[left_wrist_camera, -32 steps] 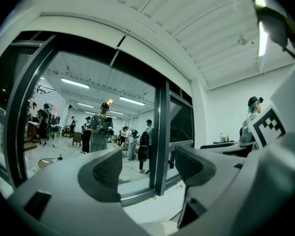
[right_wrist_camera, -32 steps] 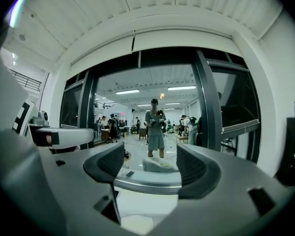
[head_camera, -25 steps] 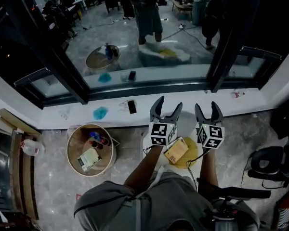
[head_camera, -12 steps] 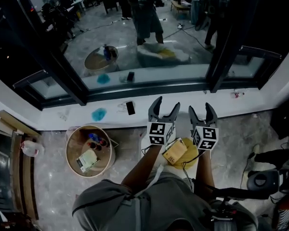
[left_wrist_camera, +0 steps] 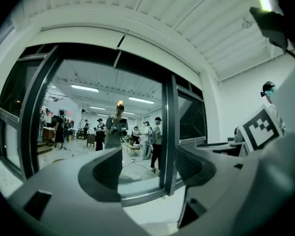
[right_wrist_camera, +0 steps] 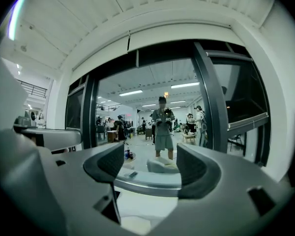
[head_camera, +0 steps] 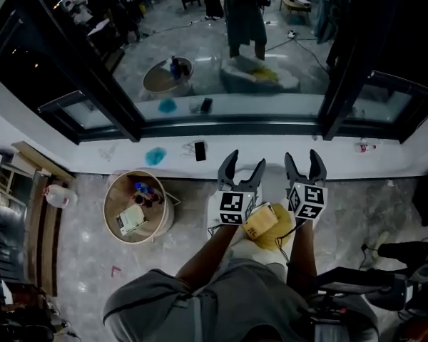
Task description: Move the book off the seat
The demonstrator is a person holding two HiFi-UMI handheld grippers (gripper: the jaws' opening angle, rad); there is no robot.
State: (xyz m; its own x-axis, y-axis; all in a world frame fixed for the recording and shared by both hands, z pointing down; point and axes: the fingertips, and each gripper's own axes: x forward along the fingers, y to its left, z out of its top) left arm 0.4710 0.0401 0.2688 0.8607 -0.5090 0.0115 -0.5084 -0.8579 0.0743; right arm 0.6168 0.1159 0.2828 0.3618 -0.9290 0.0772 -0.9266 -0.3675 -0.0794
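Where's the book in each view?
Head view: book low centre, lying on the yellow seat.
Left gripper view: not in it.
Right gripper view: not in it.
Shared landmark: the dark window post, upper right in the head view, right of centre in the left gripper view and the right gripper view.

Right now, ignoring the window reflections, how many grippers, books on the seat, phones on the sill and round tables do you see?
Grippers: 2, the left gripper and the right gripper, jaws apart
Books: 1, the book on the seat
Phones: 1, the phone on the sill
Round tables: 1, the round table
Total: 5
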